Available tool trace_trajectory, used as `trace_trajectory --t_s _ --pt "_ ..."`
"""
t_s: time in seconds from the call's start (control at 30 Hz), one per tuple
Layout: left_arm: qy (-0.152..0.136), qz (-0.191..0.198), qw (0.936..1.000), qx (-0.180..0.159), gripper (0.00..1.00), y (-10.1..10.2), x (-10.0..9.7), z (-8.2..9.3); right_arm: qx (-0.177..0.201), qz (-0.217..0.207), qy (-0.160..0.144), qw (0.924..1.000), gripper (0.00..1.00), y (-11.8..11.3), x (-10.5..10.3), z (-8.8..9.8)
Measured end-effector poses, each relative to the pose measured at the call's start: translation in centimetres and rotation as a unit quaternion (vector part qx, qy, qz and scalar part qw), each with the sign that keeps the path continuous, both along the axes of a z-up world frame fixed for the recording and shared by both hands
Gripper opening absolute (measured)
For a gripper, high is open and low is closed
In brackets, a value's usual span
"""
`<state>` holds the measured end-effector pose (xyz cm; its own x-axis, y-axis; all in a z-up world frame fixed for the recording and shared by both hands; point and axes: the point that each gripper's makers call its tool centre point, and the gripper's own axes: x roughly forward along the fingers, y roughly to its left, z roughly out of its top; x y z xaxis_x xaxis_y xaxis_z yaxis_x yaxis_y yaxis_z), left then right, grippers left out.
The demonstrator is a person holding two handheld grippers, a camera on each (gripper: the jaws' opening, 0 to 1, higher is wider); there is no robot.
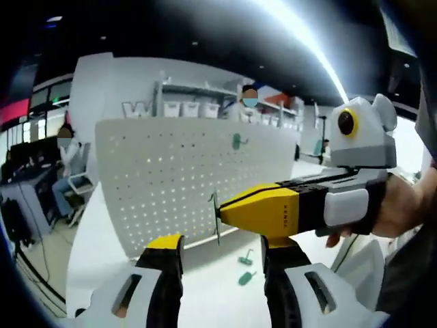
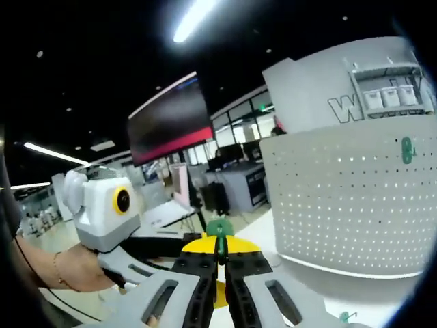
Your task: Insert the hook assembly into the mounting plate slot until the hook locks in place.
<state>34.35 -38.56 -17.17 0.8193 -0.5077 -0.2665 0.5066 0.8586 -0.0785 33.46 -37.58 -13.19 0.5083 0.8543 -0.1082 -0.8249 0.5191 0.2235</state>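
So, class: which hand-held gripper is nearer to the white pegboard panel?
Right. The right hand-held gripper reaches in almost to the pegboard panel, gripping a green hook. The left hand-held gripper sits farther back, its jaws apart and empty.

Left gripper (image 1: pixel 222 266) with black jaws capped in yellow on pale grey slotted bodies, right gripper (image 2: pixel 220 263) matching, black jaws with yellow wedge-shaped tips, grey-white housing, thin bracelet (image 2: pixel 57 269) on the wrist of the person's hand (image 2: pixel 76 268) gripping the handle
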Motion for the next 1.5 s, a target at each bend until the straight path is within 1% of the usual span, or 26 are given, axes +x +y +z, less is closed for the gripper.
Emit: trace_trajectory --t_s 0.07,0.13,0.17,0.2,0.3,0.4,0.43,0.5,0.6,0.67,0.7,0.77,0.87,0.97,1.03,1.07,1.1,1.13,1.2,1.3,1.33,1.37,1.4,1.43,1.47,1.5 --pt "0.001 0.004 1.0 0.006 0.57 0.1 0.0 -0.2 0.001 -0.002 0.002 1.0 0.0 -0.3 0.2 -0.1" --pt "-0.001 0.002 0.9999 0.012 0.54 0.2 -0.1 -0.2 0.011 -0.009 0.009 0.9999 0.0 -0.6 0.6 0.0" --pt "0.002 -0.001 1.0 0.007 0.55 0.2 -0.1 -0.2 0.026 -0.013 0.014 0.9995 0.0 -0.8 0.8 0.2" --pt "0.008 0.0 0.9999 -0.009 0.59 0.1 -0.1 -0.2 0.027 -0.014 0.015 0.9994 0.0 -1.0 1.0 0.0" --pt "0.004 0.002 1.0 -0.009 0.67 0.0 -0.1 -0.2 0.009 -0.02 0.003 0.9998 0.0 -1.4 1.2 -0.4" --pt "0.005 -0.022 0.9997 -0.01 0.65 -0.8 -0.5 -0.2 -0.001 -0.028 -0.002 0.9996 0.0 -1.9 1.7 -0.7" --pt "0.003 -0.019 0.9997 -0.015 0.69 -0.9 -0.4 -0.1 -0.006 -0.035 -0.008 0.9993 0.0 -2.2 2.0 -0.8" --pt "0.001 -0.019 0.9995 -0.025 0.81 -1.2 -0.4 0.1 -0.009 -0.042 -0.01 0.999 0.0 -2.6 2.5 -1.1" --pt "-0.001 -0.028 0.9991 -0.03 0.83 -1.7 -0.8 0.1 -0.016 -0.064 -0.023 0.9976 0.0 -3.5 3.5 -1.1" --pt "-0.001 -0.03 0.9991 -0.031 0.88 -1.9 -0.9 -0.1 -0.026 -0.08 -0.034 0.9959 0.0 -4.3 4.4 -1.2" --pt "0.002 -0.028 0.9991 -0.033 0.91 -1.9 -0.8 -0.3 -0.027 -0.087 -0.036 0.9952 0.0 -4.6 4.7 -1.2" --pt "0.013 -0.026 0.999 -0.034 0.92 -1.8 -0.9 -0.8 -0.026 -0.108 -0.038 0.9931 0.0 -5.5 5.7 -1.2" --pt "0.019 -0.023 0.9991 -0.031 0.96 -1.6 -0.9 -1.4 -0.034 -0.141 -0.054 0.9879 0.0 -7.2 7.3 -1.1" --pt "0.024 -0.018 0.9991 -0.031 1.0 -1.5 -1.0 -1.8 -0.035 -0.184 -0.065 0.9802 0.0 -9.5 9.2 -0.8" --pt "0.025 -0.013 0.9991 -0.032 1.0 -1.3 -1.0 -2.0 -0.033 -0.212 -0.069 0.9744 0.0 -11.4 10.7 -0.6" --pt "0.019 -0.01 0.9991 -0.037 1.0 -1.2 -1.0 -1.8 -0.032 -0.226 -0.077 0.9704 0.0 -12.2 11.3 -0.4" --pt "0.017 -0.013 0.9984 -0.052 1.0 -1.4 -1.0 -1.4 -0.03 -0.24 -0.089 0.9663 0.0 -12.9 11.9 -0.2" --pt "0.015 -0.013 0.9977 -0.064 1.0 -1.6 -1.0 -1.2 -0.035 -0.245 -0.089 0.9648 0.0 -13.4 12.4 -0.6" --pt "0.015 -0.012 0.9981 -0.059 1.0 -1.5 -1.0 -1.3 -0.033 -0.273 -0.092 0.9571 0.0 -15.2 13.9 -0.7" --pt "0.013 -0.015 0.9985 -0.05 1.0 -1.4 -1.0 -1.4 -0.036 -0.29 -0.093 0.9518 0.0 -16.7 15.1 -0.8" --pt "0.013 -0.015 0.9985 -0.052 1.0 -1.4 -1.0 -1.3 -0.039 -0.301 -0.095 0.948 0.0 -17.5 15.7 -0.7" --pt "0.007 -0.015 0.9982 -0.057 1.0 -1.4 -1.0 -1.0 -0.04 -0.306 -0.096 0.9464 0.0 -18.0 16.0 -0.7" --pt "0.001 -0.02 0.9971 -0.074 1.0 -1.6 -1.0 -0.5 -0.048 -0.314 -0.101 0.9427 0.0 -18.7 16.6 -0.9" --pt "0.004 -0.02 0.996 -0.087 1.0 -1.6 -1.0 -0.3 -0.049 -0.32 -0.101 0.9407 0.0 -19.1 16.9 -1.0" --pt "0.003 -0.021 0.9963 -0.084 1.0 -1.6 -0.9 -0.3 -0.051 -0.324 -0.104 0.9388 0.0 -19.5 17.2 -1.0" --pt "0.003 -0.021 0.9966 -0.079 1.0 -1.6 -0.8 -0.3 -0.061 -0.337 -0.113 0.9329 0.0 -20.3 17.6 -0.9"
